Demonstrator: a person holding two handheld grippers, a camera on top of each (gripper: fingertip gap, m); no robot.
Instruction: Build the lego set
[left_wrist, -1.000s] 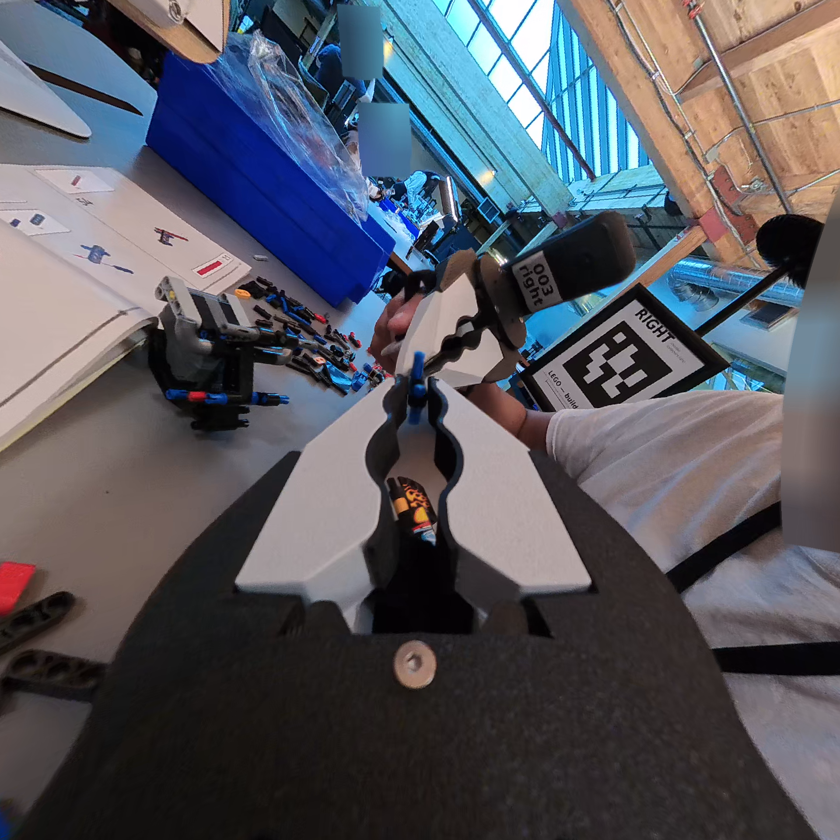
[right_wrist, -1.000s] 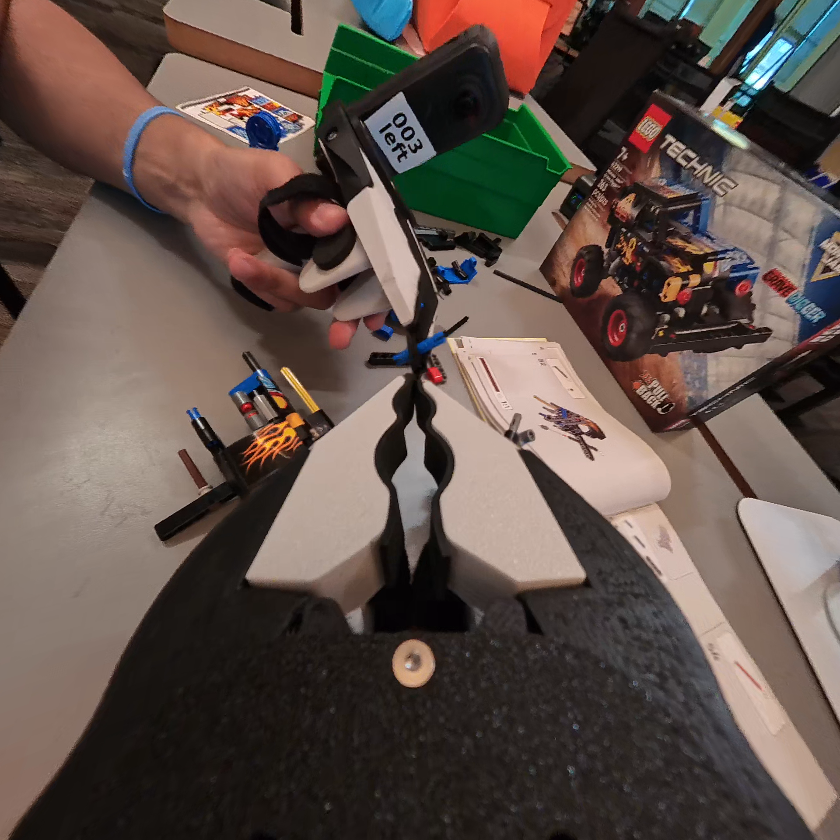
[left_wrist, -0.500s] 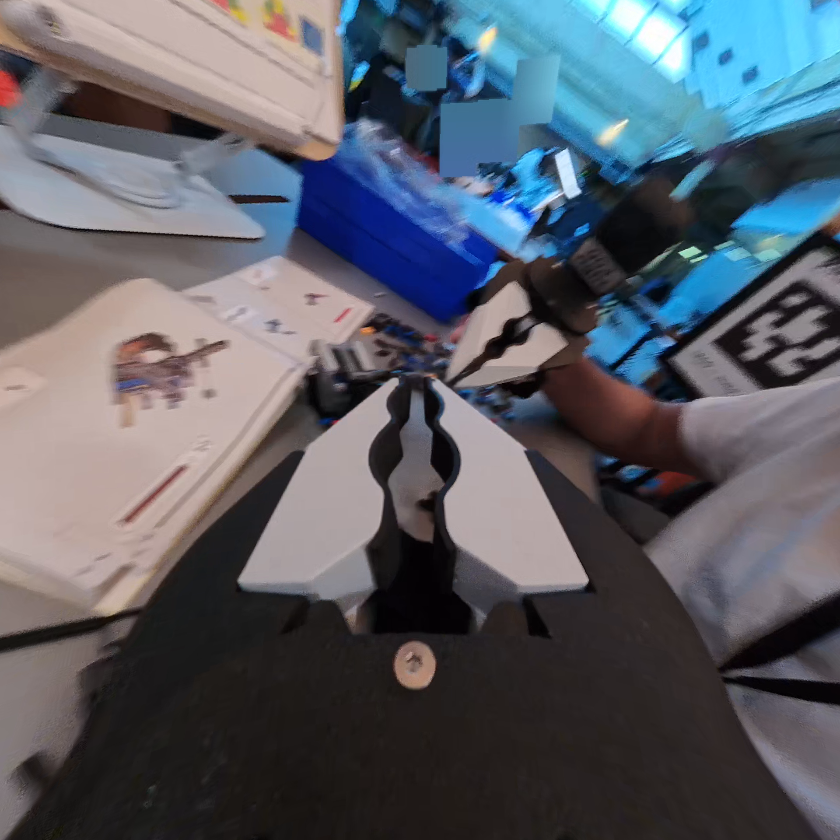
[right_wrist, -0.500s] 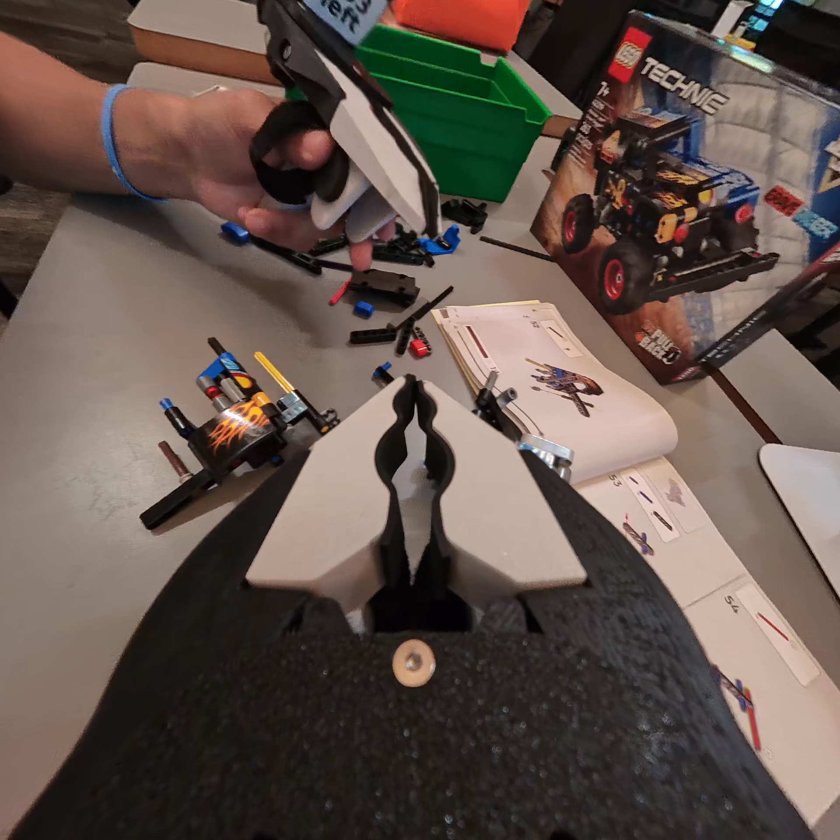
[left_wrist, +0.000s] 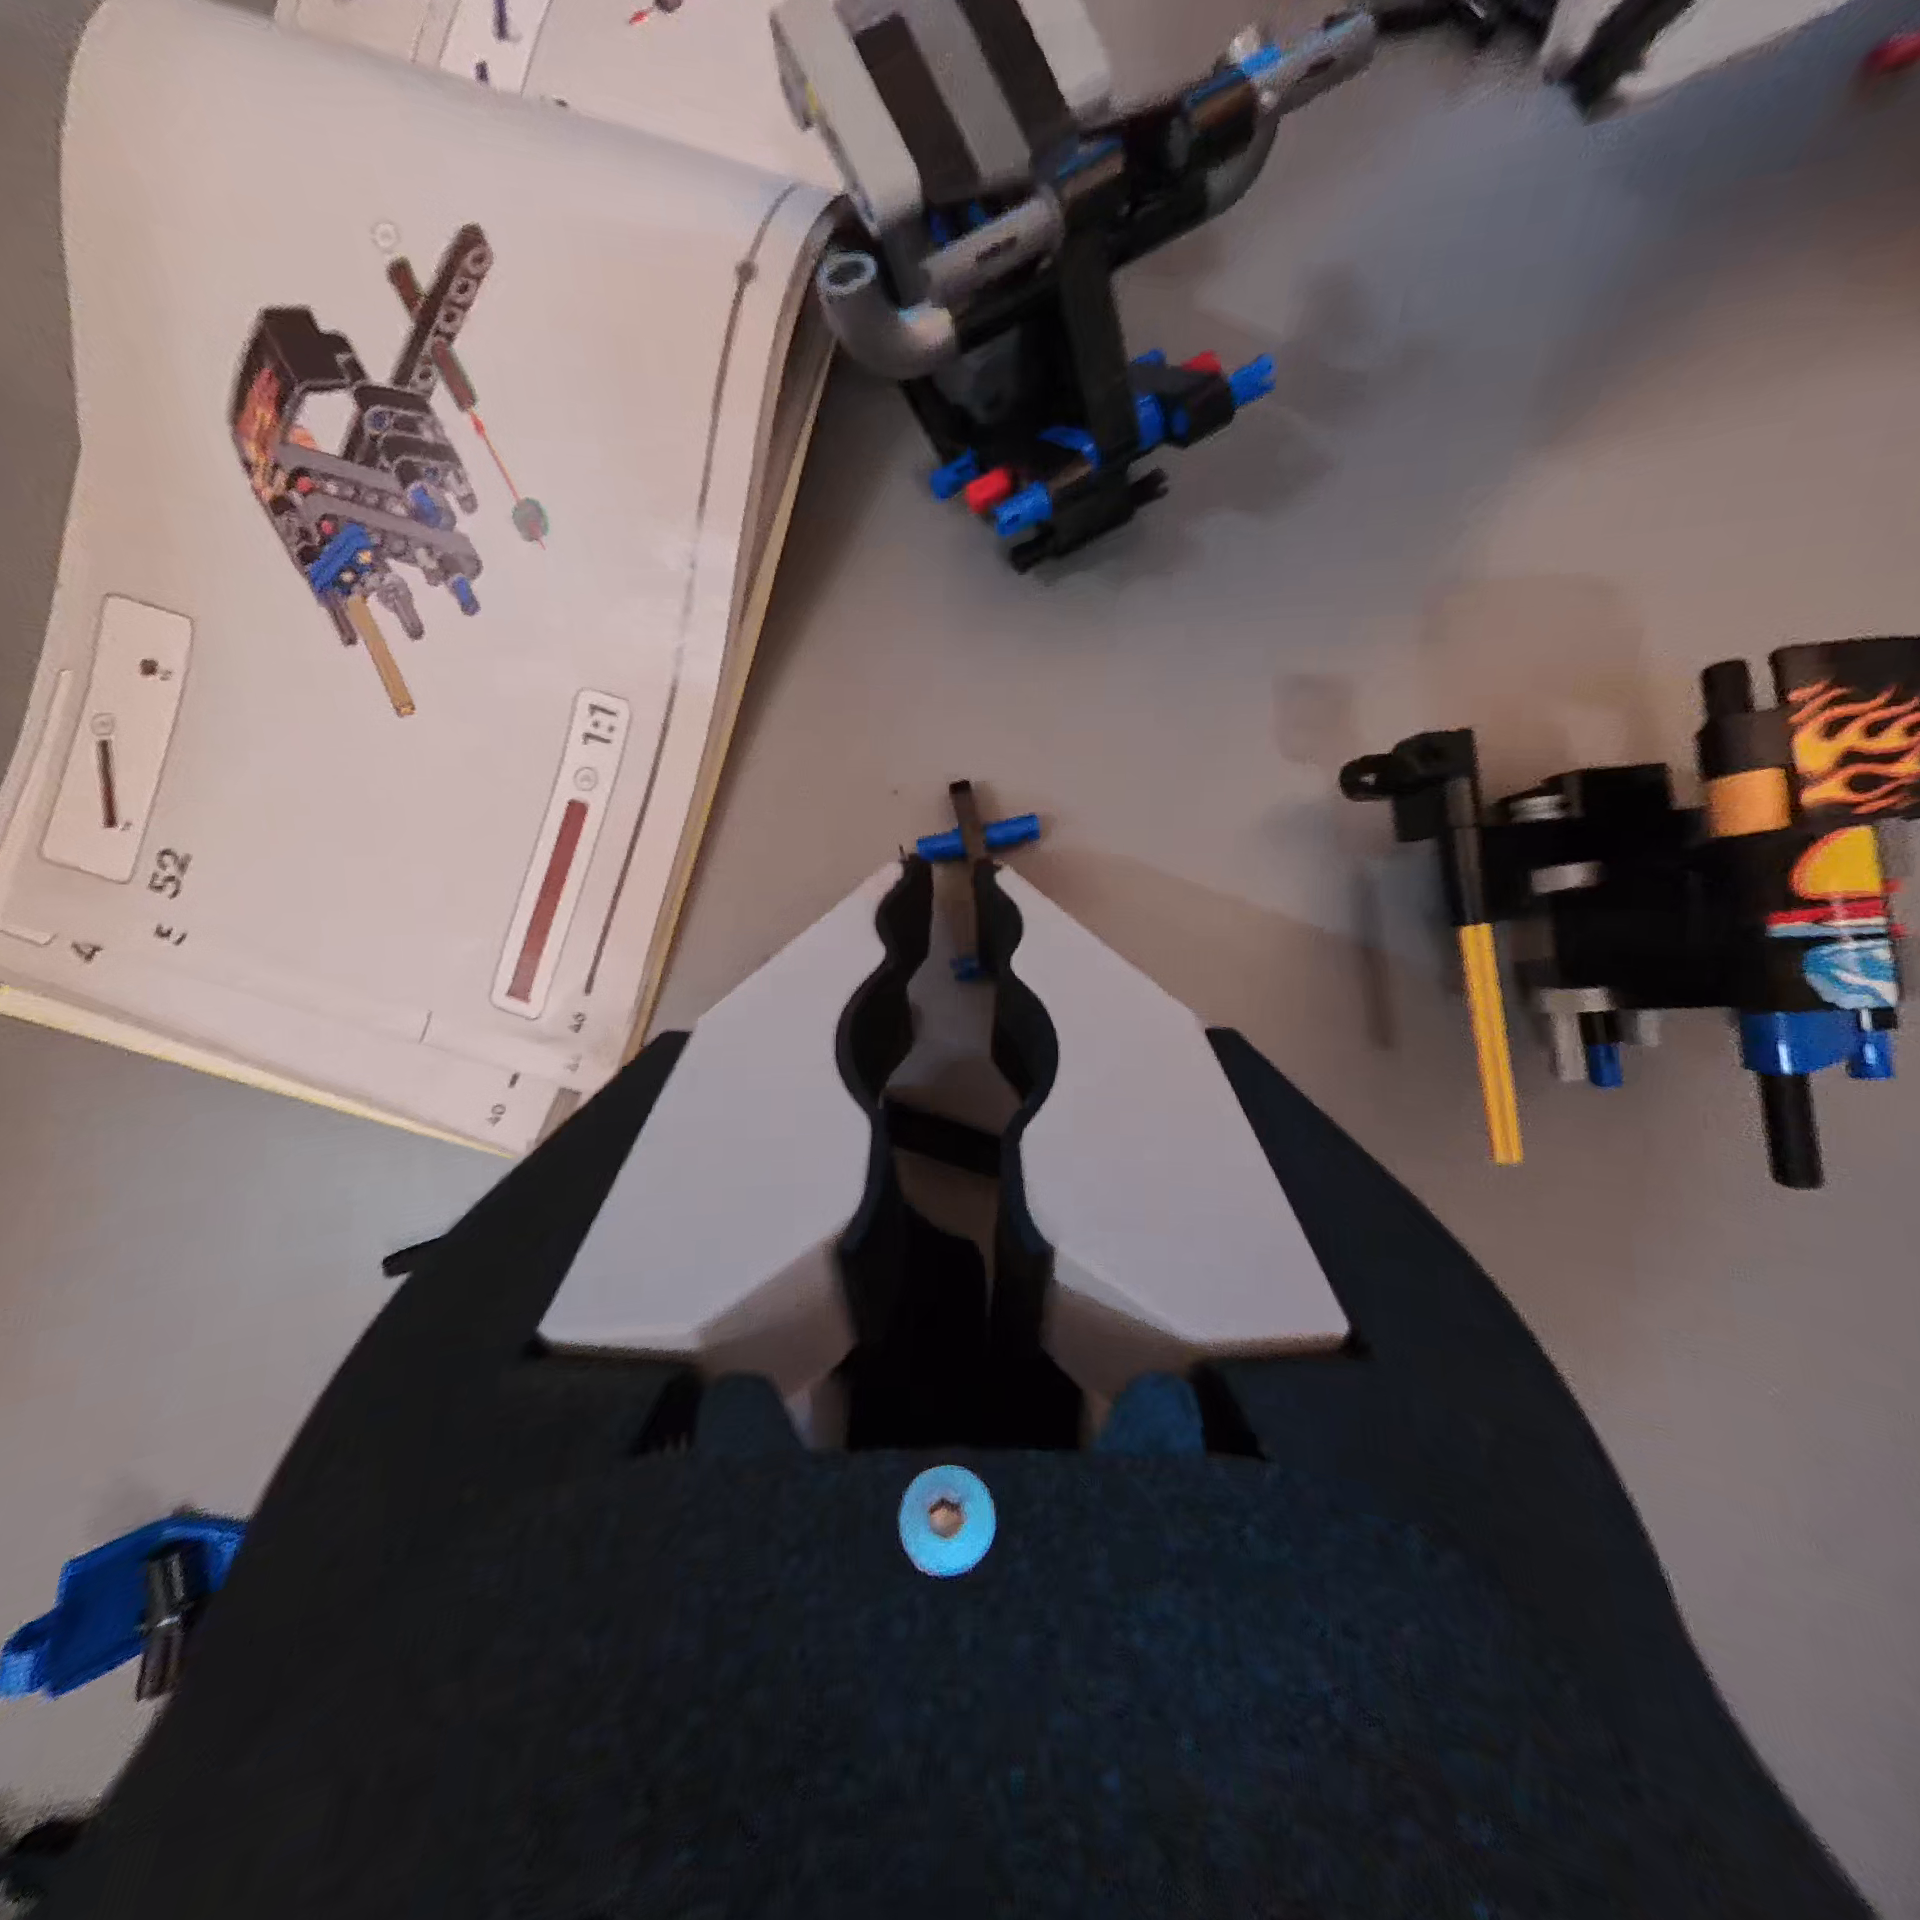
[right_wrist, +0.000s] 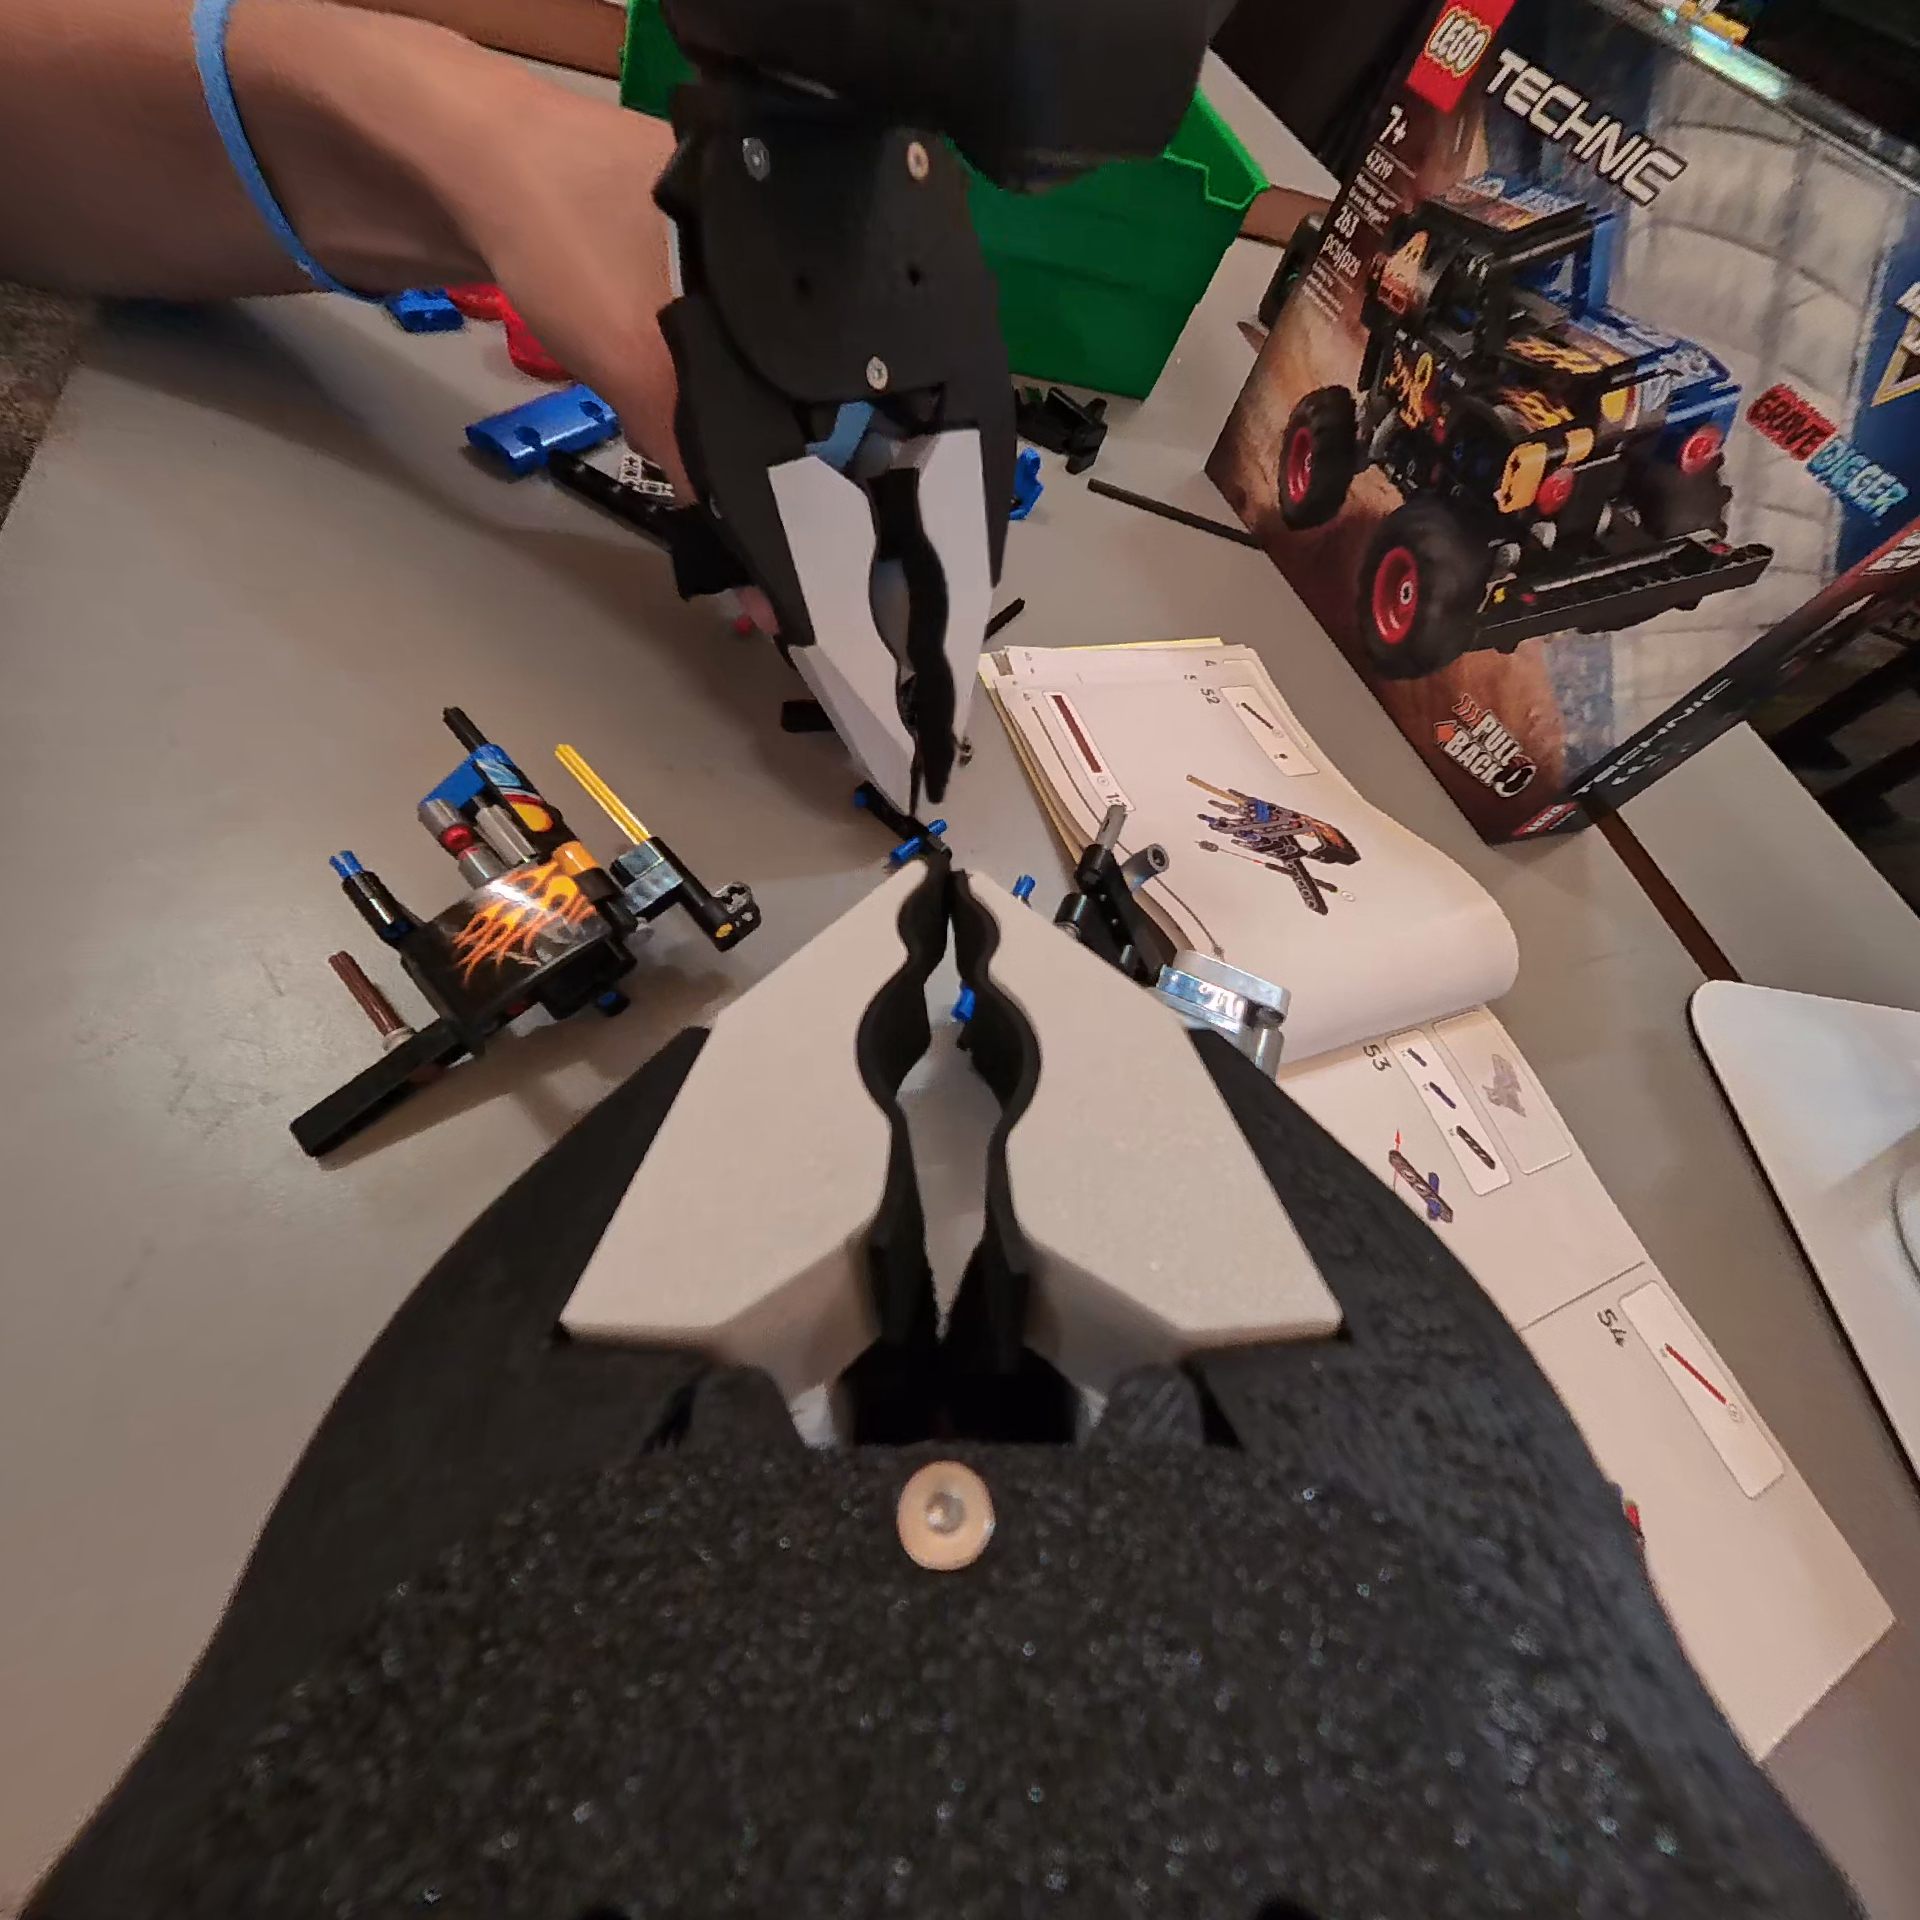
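Observation:
My left gripper (left_wrist: 951, 873) points straight down at the grey table and is shut on a thin black beam with blue pins (left_wrist: 971, 831), whose end sticks out past the tips. In the right wrist view the left gripper (right_wrist: 925, 784) hangs over the table with the beam (right_wrist: 914, 826) at its tip. My right gripper (right_wrist: 948, 883) is shut, with nothing seen between its fingers, just short of the beam. A grey-and-black chassis (left_wrist: 1018, 260) lies beyond, by the open instruction booklet (left_wrist: 364, 520). A flame-sticker assembly (left_wrist: 1714, 883) lies to the right.
In the right wrist view the flame assembly (right_wrist: 520, 925) is on the left, the chassis (right_wrist: 1122, 914) and booklet (right_wrist: 1299, 831) on the right. The set's box (right_wrist: 1558, 416), a green bin (right_wrist: 1101, 260) and loose blue parts (right_wrist: 540, 431) lie beyond. A white stand base (right_wrist: 1829, 1122) is far right. One gripper's finger ends stand about 12 cm off the other's.
My left gripper has swung from pointing up at the right gripper to pointing down at the table, still holding the beam. The right gripper has come off the beam and stays shut.

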